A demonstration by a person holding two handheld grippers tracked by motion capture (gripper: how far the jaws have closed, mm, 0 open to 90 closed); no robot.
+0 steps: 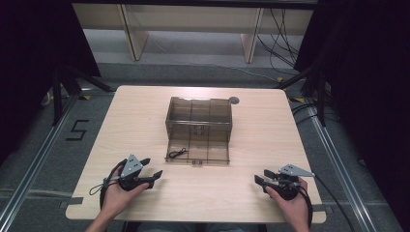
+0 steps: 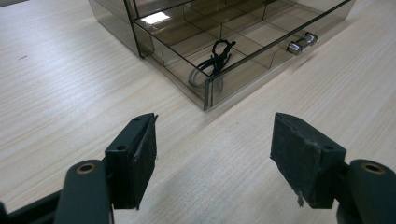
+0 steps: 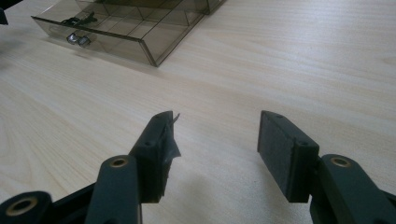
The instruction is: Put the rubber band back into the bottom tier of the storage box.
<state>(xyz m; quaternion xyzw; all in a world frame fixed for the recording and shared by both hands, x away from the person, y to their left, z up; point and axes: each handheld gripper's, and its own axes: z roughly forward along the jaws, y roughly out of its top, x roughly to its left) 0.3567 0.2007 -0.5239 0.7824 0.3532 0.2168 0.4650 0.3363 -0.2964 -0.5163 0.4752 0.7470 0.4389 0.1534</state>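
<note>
Ahead of both grippers, mid-table, a smoky clear plastic drawer box (image 1: 198, 116) with its bottom drawer (image 1: 198, 150) pulled out toward the person. Left gripper (image 1: 151, 170) rests low on the wooden table (image 1: 130, 121), jaws spread wide, nothing between them; the drawer's near corner lies just ahead of its jaws and a little right. In that corner compartment: a black cable tie bundle (image 2: 216, 59), apart from the gripper. Drawer's small metal handle (image 2: 301, 42) farther right of the left jaws. Right gripper (image 1: 261, 178) also gaping and empty, well apart from the drawer, which sits ahead and to its left in the right gripper view
</note>
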